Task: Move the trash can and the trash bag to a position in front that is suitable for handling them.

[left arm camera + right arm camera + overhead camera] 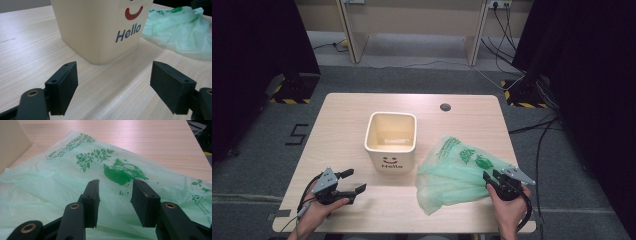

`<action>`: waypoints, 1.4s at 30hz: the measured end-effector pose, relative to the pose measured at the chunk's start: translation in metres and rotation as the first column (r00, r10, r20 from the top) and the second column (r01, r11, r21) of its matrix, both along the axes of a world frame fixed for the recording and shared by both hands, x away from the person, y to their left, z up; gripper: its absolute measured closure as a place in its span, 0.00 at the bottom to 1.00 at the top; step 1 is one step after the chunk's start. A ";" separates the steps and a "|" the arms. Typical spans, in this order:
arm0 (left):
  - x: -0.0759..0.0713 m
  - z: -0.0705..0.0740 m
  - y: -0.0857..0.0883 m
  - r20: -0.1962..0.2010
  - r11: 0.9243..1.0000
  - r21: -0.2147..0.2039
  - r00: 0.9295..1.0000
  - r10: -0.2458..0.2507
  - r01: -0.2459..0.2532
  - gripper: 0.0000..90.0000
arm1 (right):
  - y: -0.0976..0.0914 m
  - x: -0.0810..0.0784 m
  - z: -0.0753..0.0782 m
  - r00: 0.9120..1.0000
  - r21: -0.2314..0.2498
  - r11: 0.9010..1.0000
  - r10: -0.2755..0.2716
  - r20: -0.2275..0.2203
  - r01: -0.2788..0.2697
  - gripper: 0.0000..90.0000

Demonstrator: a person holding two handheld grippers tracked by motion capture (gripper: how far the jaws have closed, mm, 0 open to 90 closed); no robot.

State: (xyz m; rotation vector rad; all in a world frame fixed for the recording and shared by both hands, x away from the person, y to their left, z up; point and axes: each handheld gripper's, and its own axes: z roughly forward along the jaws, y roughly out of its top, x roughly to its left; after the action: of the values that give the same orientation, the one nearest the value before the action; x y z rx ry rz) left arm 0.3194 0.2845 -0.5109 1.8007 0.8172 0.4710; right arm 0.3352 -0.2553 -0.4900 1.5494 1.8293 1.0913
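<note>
Right hand-held gripper (pixel 113 202) sits low over the near right edge of the green plastic bag (pixel 75 182), jaws parted, film under and between them but not pinched, so released. Bag lies crumpled flat on the table (pixel 342 120), spreading ahead and to the left of this hand-held gripper, nearly touching the cream "Hello" bin (pixel 390 142). Left hand-held gripper (pixel 349 182) hovers on bare table, jaws wide, empty, bin just ahead of it. Likely step: grab the bag to line the bin. To do it well: drop lower, close on one layer near the bag's open edge, not the whole bunch; lift slowly; the left one takes the opposite layer.
</note>
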 end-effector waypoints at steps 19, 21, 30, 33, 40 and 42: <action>0.041 0.020 -0.037 0.062 0.993 0.099 0.995 -0.077 0.070 0.36 | 0.003 -0.002 0.002 1.000 0.002 1.000 0.001 0.025 -0.001 0.64; 0.044 0.020 -0.040 0.068 0.991 0.112 0.995 -0.077 0.069 0.38 | 0.003 -0.001 0.002 1.000 0.002 1.000 0.002 0.024 -0.002 0.64; 0.054 0.021 -0.043 0.068 0.992 0.114 0.996 -0.060 0.052 0.40 | 0.002 -0.001 0.002 1.000 0.004 1.000 0.001 0.022 -0.001 0.64; 0.051 0.021 -0.040 0.051 0.993 0.104 0.997 -0.052 0.046 0.36 | 0.001 -0.001 0.002 1.000 0.007 1.000 0.000 0.025 -0.001 0.64; 0.047 0.034 -0.029 0.012 0.998 0.046 0.999 -0.031 0.031 0.21 | -0.002 -0.001 0.000 1.000 0.025 1.000 -0.013 0.023 0.013 0.63; 0.049 0.038 -0.027 0.003 1.000 0.016 1.000 -0.020 0.020 0.19 | -0.004 -0.001 -0.001 1.000 0.030 0.999 -0.013 0.019 0.012 0.63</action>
State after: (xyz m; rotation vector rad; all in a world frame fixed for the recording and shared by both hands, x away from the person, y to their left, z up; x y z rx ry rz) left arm 0.3679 0.2576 -0.4725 1.8209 0.7942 0.4688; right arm 0.3340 -0.2591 -0.4912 1.5602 1.7961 1.1290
